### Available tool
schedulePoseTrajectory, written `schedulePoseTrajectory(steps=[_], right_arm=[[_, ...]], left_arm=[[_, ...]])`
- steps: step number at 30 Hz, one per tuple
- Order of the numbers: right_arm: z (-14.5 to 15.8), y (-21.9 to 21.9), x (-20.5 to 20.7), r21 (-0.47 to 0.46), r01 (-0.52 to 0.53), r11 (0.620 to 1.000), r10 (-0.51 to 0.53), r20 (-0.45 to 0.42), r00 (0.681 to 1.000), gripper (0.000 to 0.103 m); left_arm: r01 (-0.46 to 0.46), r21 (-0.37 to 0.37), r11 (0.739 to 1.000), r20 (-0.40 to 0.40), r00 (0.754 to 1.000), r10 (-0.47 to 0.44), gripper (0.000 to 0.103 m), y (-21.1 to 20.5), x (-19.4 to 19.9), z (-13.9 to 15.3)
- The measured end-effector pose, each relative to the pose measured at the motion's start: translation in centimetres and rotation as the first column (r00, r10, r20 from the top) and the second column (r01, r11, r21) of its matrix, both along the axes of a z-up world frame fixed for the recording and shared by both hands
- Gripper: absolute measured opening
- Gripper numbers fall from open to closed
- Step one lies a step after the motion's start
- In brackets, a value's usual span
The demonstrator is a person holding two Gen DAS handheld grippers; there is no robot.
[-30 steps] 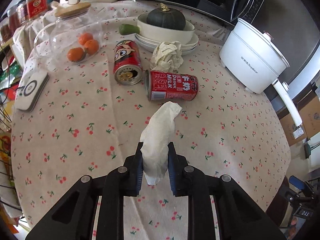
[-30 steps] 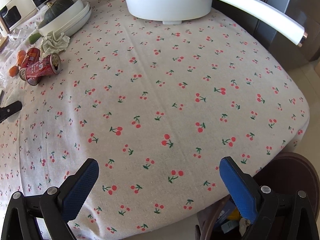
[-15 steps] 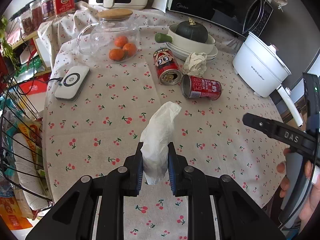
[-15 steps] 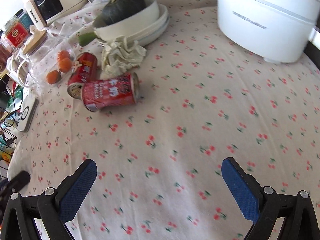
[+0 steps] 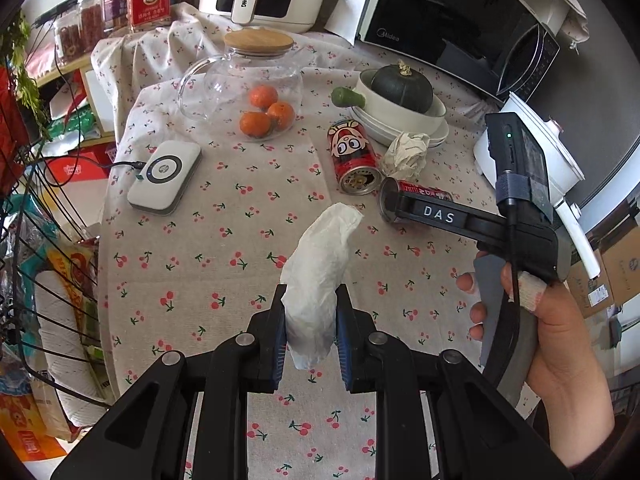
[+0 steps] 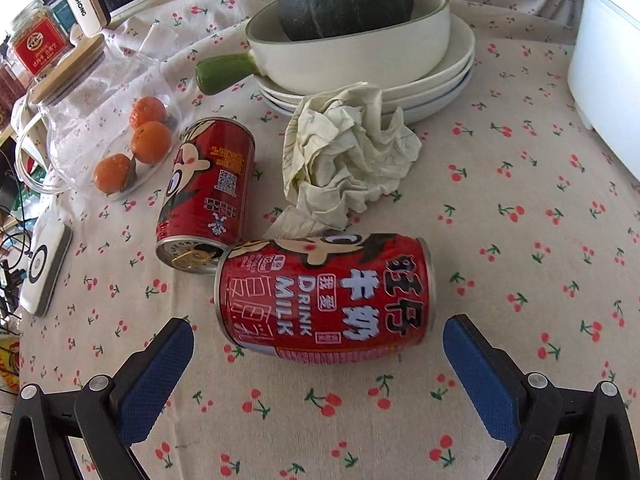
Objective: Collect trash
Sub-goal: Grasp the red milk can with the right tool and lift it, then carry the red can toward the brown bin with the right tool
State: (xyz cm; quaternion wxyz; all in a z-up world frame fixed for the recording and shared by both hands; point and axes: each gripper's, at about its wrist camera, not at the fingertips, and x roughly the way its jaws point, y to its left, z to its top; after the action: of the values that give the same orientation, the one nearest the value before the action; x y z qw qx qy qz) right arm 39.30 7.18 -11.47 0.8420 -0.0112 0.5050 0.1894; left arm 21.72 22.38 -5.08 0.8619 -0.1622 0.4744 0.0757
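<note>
White tissue (image 5: 316, 280) was pinched in the left claw (image 5: 311, 342). Spread wide, the right claw (image 6: 318, 354) hovered above the milk can (image 6: 324, 296), apparently not touching it; crumpled paper (image 6: 348, 156) lay just behind the can.

The left claw (image 5: 311, 330) is showing black angular arms with round silver screws at the joints and blue ribbed pads (image 5: 280, 350) on the inner faces of its fingers. The right claw (image 6: 318, 354) is showing the same build: black linkages, silver screws, and textured blue pads (image 6: 154, 376). Seen from the left wrist camera, the right claw's black body is bearing white letters "DAS", a black box with a small green light on top, a grey strap, a black cable, and a grey handle. The right hand (image 5: 556, 344) is wearing white tape on one finger.
</note>
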Motion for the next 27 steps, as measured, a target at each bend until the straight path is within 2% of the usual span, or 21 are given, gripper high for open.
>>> schedulePoseTrajectory(steps=[3, 6, 15, 23, 27], right_arm=[[-0.3, 0.8, 0.4, -0.031, -0.008, 0.999, 0.008, 0.0, 1.0, 0.102], [-0.1, 0.4, 0.2, -0.056, 0.0, 0.998, 0.0, 0.014, 1.0, 0.088], [2.1, -3.3, -3.1, -0.057, 0.0, 0.998, 0.001, 0.015, 1.0, 0.088], [3.4, -8.5, -8.6, -0.063, 0.0, 0.998, 0.001, 0.004, 1.0, 0.088], [3.4, -11.3, -11.6, -0.066, 0.009, 0.998, -0.01, -0.008, 1.0, 0.088]], left_arm=[[-0.001, 0.001, 1.0, -0.002, 1.0, 0.001, 0.022, -0.1, 0.1, 0.0], [0.009, -0.004, 1.0, -0.009, 1.0, -0.009, 0.022, -0.3, 0.2, -0.2], [0.045, 0.003, 0.999, -0.002, 0.999, -0.045, 0.022, -1.6, -0.1, 0.2], [0.085, 0.017, 0.996, 0.022, 0.996, -0.085, 0.022, -2.9, -1.0, 1.3], [0.095, 0.0, 0.995, 0.017, 0.995, -0.095, 0.022, -3.3, -1.5, 1.3]])
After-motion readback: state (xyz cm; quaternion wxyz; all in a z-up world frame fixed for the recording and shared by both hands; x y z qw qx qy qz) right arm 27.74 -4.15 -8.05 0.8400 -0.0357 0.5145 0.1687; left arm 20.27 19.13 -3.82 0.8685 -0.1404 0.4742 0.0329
